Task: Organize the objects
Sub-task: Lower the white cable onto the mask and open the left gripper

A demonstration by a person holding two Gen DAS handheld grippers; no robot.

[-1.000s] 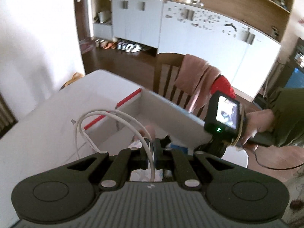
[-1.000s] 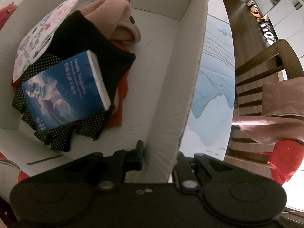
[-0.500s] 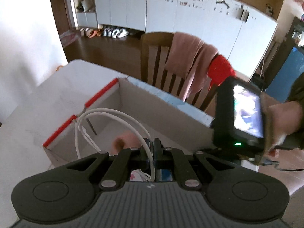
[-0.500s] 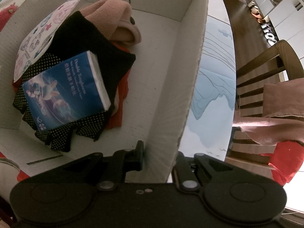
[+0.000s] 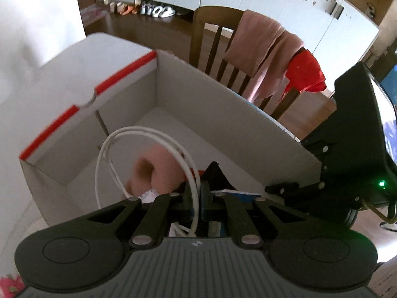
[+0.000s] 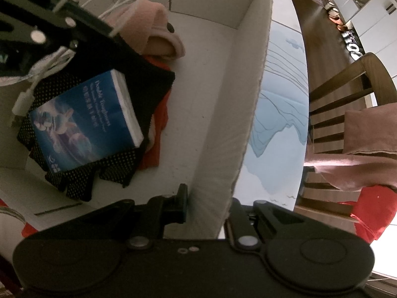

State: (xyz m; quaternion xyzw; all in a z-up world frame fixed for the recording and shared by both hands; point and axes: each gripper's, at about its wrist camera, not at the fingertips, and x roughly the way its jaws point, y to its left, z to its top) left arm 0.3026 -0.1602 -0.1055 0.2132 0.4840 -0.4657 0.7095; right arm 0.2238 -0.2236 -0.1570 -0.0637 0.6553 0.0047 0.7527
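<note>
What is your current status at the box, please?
Left gripper shut on white cable, over box. Right gripper clamps box wall. Blue packet, gloves below; nothing blocking.

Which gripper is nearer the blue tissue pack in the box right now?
Left. The left gripper, holding the white cable, hangs just above the blue tissue pack. The right gripper is clamped on the box wall, off to the side.

Left gripper (image 5: pixel 196 198) and right gripper (image 6: pixel 207 198) — matte black bodies, linkage arms with silver pivot screws, round side discs; ribbed grey top on the left.
</note>
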